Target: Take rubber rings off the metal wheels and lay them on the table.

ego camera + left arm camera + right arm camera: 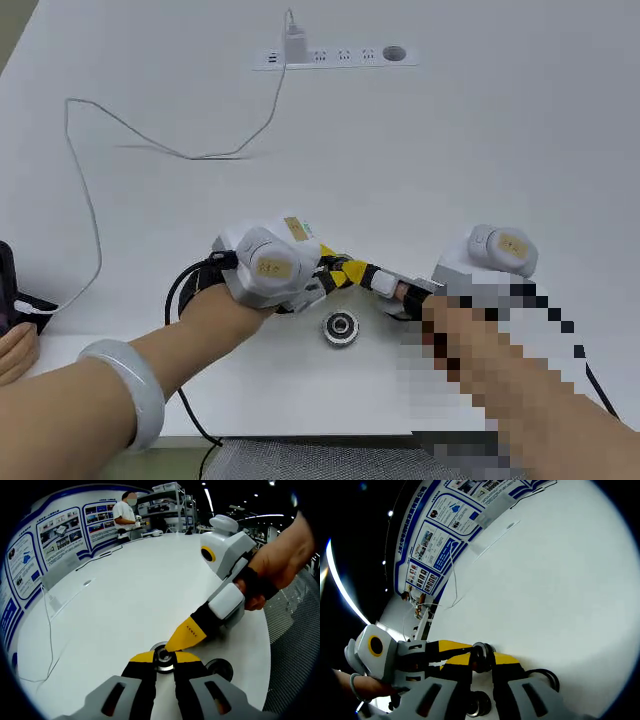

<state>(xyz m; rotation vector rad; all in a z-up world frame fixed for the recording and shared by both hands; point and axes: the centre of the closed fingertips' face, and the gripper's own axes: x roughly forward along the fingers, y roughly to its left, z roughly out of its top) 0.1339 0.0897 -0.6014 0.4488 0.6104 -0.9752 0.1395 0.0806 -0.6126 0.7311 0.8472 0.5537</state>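
Observation:
A small metal wheel [162,657] with a dark rubber ring hangs just above the white table, and my left gripper [163,656] is shut on it with its yellow tips either side. My right gripper [174,644] comes in from the right, its yellow tips together on the wheel's rim. In the right gripper view the same wheel [482,655] sits edge-on between my right gripper's [482,662] jaws, with the left gripper [465,649] reaching in from the left. In the head view the tips of both grippers meet above the table's front. A second wheel [340,327] lies flat below them.
A power strip [335,56] sits at the table's far side, and a white cable [90,200] runs from it down the left. A black cable [185,290] loops by my left hand. The table's front edge is close. A person [125,512] stands far off.

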